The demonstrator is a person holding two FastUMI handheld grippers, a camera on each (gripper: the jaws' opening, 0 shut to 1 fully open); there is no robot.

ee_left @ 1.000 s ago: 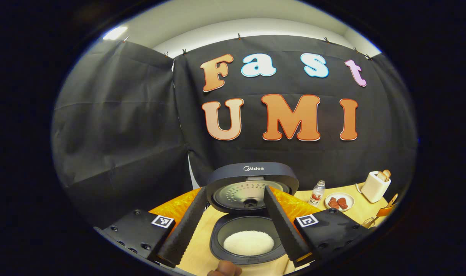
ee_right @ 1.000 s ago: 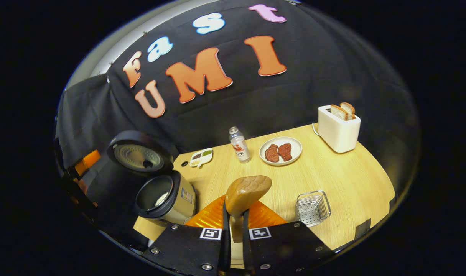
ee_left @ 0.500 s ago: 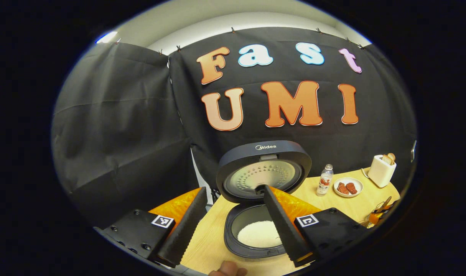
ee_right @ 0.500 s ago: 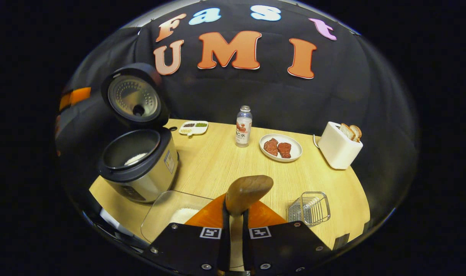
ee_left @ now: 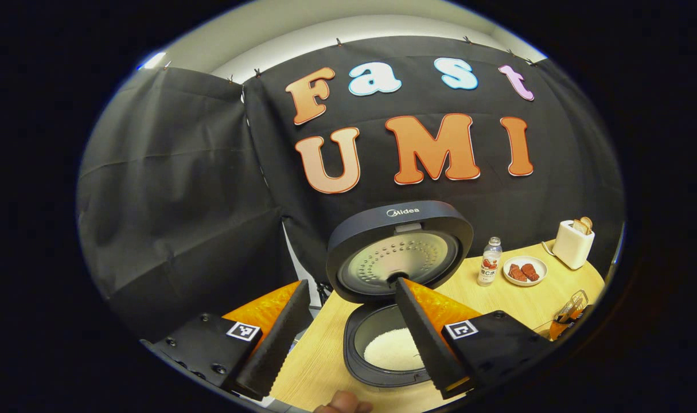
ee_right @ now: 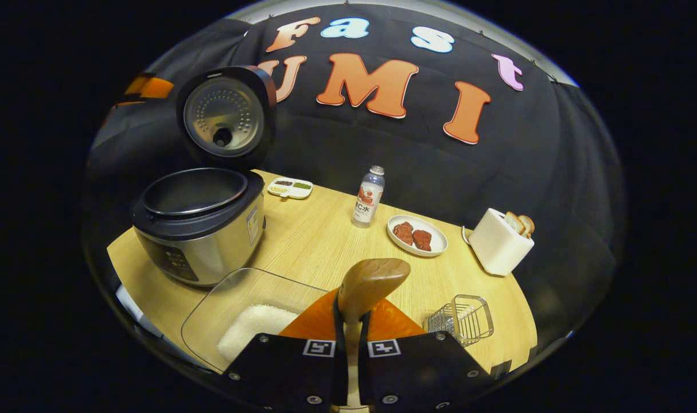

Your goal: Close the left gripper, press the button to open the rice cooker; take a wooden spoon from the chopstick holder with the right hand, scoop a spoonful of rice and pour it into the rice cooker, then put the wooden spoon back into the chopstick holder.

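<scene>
The rice cooker stands open with its lid upright and white rice in the pot. My left gripper hovers open in front of it, holding nothing. The cooker sits at the left of the right gripper view, lid raised. My right gripper is shut on the handle of the wooden spoon, whose bowl sticks out beyond the fingers. A clear container of rice lies just below and left of the spoon. The wire chopstick holder stands to the right.
On the wooden table behind stand a small bottle, a plate of meat, a white toaster with bread and a little sectioned dish. A person's fingertip shows at the bottom edge.
The right gripper with the spoon has swung left and come down over the rice container. The left gripper has drawn back and left from the cooker, still open.
</scene>
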